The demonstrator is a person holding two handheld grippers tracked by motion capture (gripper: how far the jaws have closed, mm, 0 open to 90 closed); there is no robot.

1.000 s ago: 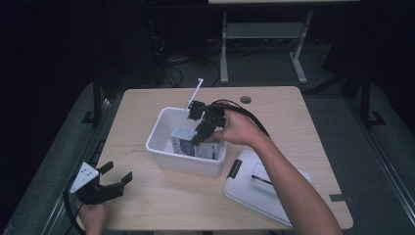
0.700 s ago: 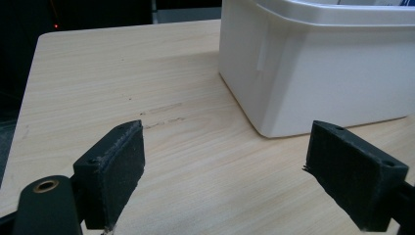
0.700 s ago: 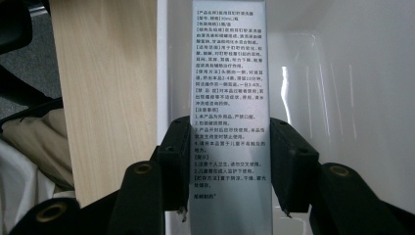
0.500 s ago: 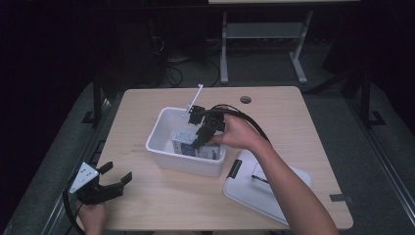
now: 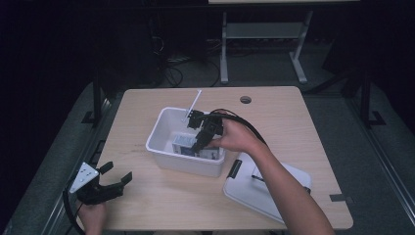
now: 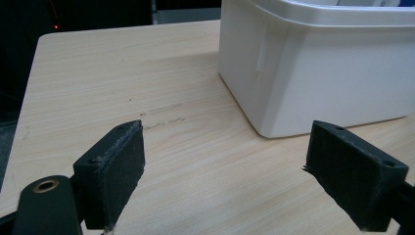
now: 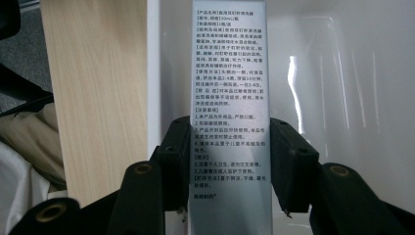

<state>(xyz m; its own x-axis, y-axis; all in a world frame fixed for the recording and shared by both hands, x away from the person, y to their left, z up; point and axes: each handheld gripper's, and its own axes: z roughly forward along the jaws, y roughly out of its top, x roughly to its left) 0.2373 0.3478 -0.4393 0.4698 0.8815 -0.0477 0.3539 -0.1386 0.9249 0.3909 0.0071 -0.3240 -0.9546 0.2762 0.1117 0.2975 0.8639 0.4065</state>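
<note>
Right claw (image 7: pixel 229 166) clamped on the printed box (image 7: pixel 230 98), held inside the white bin (image 5: pixel 161 147) w/ another box (image 5: pixel 183 143) beside it. Risk: we clip the bin wall or that box going down and the grip slips. Room's tight inside, open counter (image 5: pixel 293 122) outside. Left claw (image 6: pixel 235 181) apart, idle near bin.

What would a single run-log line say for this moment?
right gripper: shut on printed box, inside white bin | left gripper: open, idle | lid: on table

Light wooden table (image 5: pixel 147 105) with white tub (image 5: pixel 169 157) and flat white lid (image 5: pixel 274 188).
</note>
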